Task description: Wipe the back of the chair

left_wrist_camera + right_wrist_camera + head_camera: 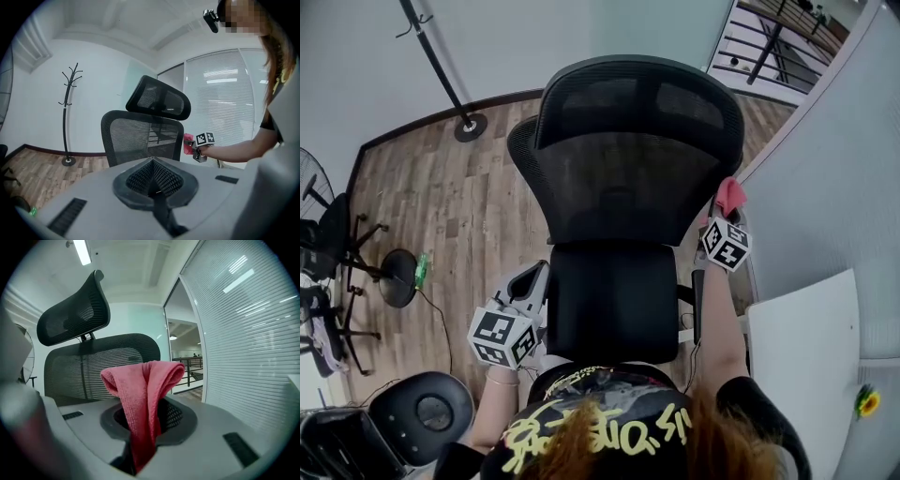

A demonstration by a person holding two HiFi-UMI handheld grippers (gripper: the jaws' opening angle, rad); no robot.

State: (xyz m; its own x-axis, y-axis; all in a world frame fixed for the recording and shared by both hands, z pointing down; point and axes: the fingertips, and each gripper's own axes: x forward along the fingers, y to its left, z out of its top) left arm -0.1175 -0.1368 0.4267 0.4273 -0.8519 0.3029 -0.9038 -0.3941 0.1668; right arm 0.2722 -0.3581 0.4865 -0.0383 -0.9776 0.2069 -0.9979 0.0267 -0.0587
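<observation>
A black mesh office chair stands in front of me, its back (628, 178) under a mesh headrest (637, 98) and its seat (614, 300) nearest me. My right gripper (727, 208) is at the right edge of the chair back, shut on a pink cloth (730, 195). In the right gripper view the cloth (140, 399) bulges folded out of the jaws, with the chair back (93, 364) just behind it. My left gripper (532, 278) hangs low beside the seat's left side, shut with nothing in it, apart from the chair back (140, 140).
A coat stand (441, 66) rises at the back left on the wood floor. A fan (319, 192) and other chairs (422, 408) crowd the left side. A white desk (797, 366) and a blinds-covered glass wall (225, 103) close off the right.
</observation>
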